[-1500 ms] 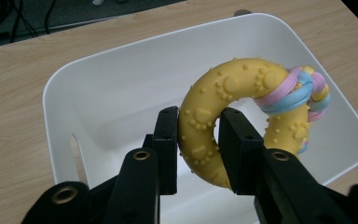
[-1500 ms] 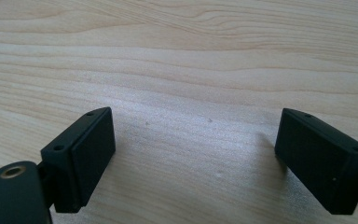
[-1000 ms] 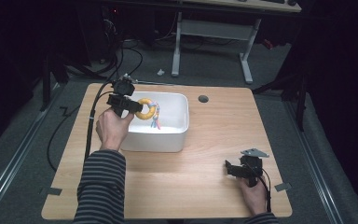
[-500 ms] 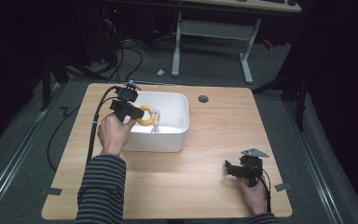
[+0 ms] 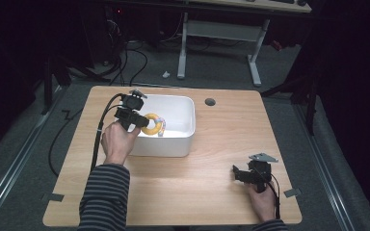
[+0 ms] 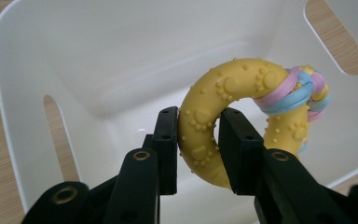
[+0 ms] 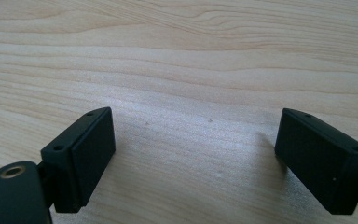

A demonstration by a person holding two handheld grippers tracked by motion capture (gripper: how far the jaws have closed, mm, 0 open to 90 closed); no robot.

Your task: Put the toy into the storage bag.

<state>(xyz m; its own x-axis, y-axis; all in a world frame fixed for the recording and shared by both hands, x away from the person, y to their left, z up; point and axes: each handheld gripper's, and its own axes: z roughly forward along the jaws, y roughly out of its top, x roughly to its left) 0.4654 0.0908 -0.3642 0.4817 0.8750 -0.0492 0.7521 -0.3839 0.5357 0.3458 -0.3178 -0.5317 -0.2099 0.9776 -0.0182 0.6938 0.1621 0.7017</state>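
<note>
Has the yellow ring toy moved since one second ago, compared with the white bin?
Yes, slightly. The yellow ring toy, clamped in the left gripper, has shifted a little toward the person's side, still above the white bin.

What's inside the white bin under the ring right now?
The white bin shows bare white floor and walls beneath the yellow ring toy, held over it by the left gripper. The floor behind the ring and fingers is covered.
</note>
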